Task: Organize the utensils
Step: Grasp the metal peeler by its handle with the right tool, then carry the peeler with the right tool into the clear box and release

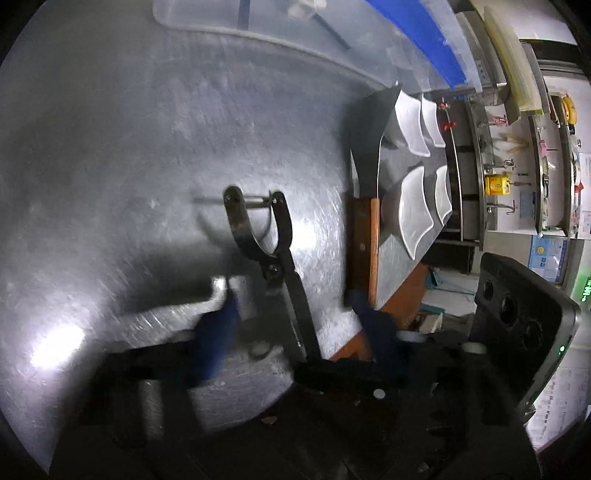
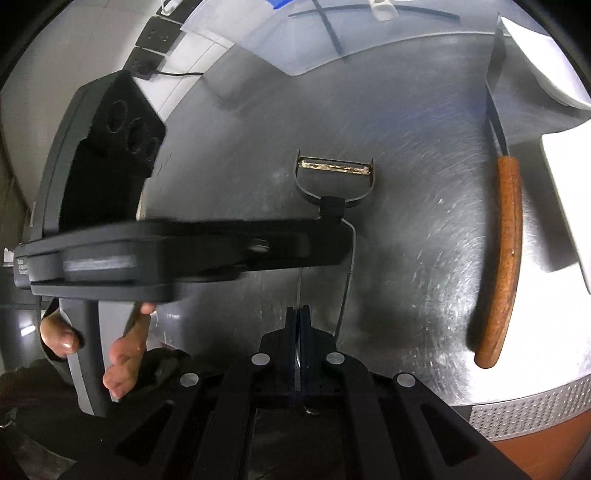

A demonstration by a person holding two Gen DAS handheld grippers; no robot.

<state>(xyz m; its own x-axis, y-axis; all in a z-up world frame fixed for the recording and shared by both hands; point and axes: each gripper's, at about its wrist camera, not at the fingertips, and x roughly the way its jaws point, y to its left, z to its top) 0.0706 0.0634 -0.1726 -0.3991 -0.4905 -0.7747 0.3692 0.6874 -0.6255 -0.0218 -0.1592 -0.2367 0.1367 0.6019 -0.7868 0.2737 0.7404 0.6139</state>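
A black Y-shaped peeler (image 1: 258, 225) lies on the steel table (image 1: 122, 129), its blade (image 2: 334, 168) pointing away from me. My left gripper (image 1: 295, 317) straddles the peeler's thin handle (image 1: 301, 321), and gaps show between the handle and both blue fingers (image 1: 221, 325), so it is open. In the right wrist view, one left finger (image 2: 295, 243) crosses over the peeler's neck. My right gripper (image 2: 300, 312) is shut, with a thin wire of the peeler's handle (image 2: 300, 284) running in between its tips.
A cleaver with a wooden handle (image 1: 364, 243) (image 2: 504, 258) lies to the right of the peeler. White square dishes (image 1: 415, 206) stand beyond it. A clear plastic bin (image 1: 258, 22) sits at the back. A hand (image 2: 122, 350) grips the left tool. The table's front edge (image 2: 535, 404) is near.
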